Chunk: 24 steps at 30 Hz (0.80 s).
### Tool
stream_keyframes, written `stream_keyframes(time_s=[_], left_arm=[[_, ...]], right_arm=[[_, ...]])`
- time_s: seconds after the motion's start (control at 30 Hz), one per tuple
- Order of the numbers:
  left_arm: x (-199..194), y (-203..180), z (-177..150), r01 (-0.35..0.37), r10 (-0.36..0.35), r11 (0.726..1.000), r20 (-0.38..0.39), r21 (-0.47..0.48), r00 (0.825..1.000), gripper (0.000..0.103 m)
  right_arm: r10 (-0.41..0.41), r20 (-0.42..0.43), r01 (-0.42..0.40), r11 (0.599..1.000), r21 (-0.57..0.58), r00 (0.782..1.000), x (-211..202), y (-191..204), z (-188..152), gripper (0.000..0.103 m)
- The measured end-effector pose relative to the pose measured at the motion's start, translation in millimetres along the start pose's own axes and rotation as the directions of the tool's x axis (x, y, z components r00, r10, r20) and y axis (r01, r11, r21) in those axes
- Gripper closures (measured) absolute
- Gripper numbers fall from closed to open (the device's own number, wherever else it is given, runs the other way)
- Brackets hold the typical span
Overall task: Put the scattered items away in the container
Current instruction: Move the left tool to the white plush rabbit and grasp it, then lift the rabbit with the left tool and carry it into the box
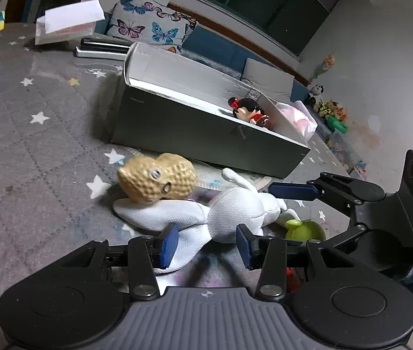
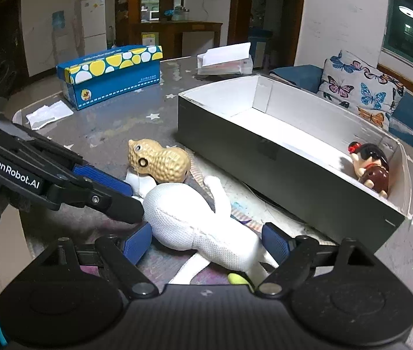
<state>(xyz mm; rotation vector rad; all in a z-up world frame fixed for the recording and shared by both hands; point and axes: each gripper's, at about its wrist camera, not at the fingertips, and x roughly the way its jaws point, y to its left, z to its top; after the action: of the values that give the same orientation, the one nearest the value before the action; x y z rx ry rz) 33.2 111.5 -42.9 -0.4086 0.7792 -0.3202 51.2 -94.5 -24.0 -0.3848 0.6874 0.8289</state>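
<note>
Right wrist view: my right tongs (image 2: 206,240) stand spread wide, one pad on either side of the white plush toy (image 2: 203,227), not yet closed on it. My left tongs (image 1: 205,243) are likewise released, straddling the same toy from the other flank.

Done so far: one item, a small dark-haired doll (image 2: 371,169), lies inside the grey open box (image 2: 264,157), at its end nearer the butterfly cushion (image 2: 360,93). The rest of the box floor shows bare white.

Outstanding: the white plush toy lies on the surface just beside the box's long wall. A peanut-shaped toy (image 2: 159,160) rests partly on the plush toy's upper end. A green object (image 1: 305,230) lies under or against the plush toy's lower end; its kind I cannot tell.

Judgement: the task is at an early stage, with one item stowed and at least three left. Lifting the plush toy is likely to tip the peanut off it.
</note>
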Motion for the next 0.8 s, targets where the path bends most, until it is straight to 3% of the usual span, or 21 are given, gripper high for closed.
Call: stream_keyframes(time_s=[0.37, 0.47, 0.8], left_arm=[[3.7, 12.1, -1.4, 0.087, -0.086, 0.994, 0.006, -0.068, 0.996, 0.077], [1.2, 13.9, -1.5, 0.097, -0.096, 0.992, 0.017, -0.080, 0.995, 0.079], [3.8, 11.3, 0.2, 0.084, -0.086, 0.991, -0.013, -0.100, 0.996, 0.069]], right_arm=[[-0.019, -0.031, 0.016, 0.997, -0.080, 0.999, 8.6, 2.7, 2.2, 0.018], [-0.027, -0.043, 0.022, 0.995, -0.097, 0.999, 11.5, 2.6, 1.1, 0.024], [-0.031, -0.056, 0.023, 0.990, -0.138, 0.998, 13.7, 4.5, 1.0, 0.023]])
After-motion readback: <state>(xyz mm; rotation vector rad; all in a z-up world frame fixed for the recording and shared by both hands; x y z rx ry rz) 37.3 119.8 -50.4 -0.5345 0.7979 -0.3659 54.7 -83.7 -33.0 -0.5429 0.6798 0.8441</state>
